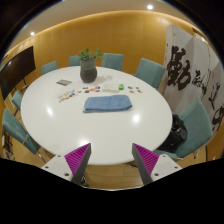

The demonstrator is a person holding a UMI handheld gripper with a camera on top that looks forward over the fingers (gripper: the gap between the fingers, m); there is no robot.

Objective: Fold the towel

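A blue towel (pixel 107 103) lies folded flat near the middle of a round white table (pixel 60 125). My gripper (pixel 111 160) is well back from the table's near edge and above it, far from the towel. Its two fingers with magenta pads (pixel 78 157) stand wide apart with nothing between them; only the table's edge and the floor show in the gap.
A potted plant (pixel 89 67) stands at the table's far side. Small items (pixel 68 96) and a green thing (pixel 121 87) lie beyond the towel. Teal chairs (pixel 150 70) ring the table. A banner with black calligraphy (pixel 190 75) hangs at the right.
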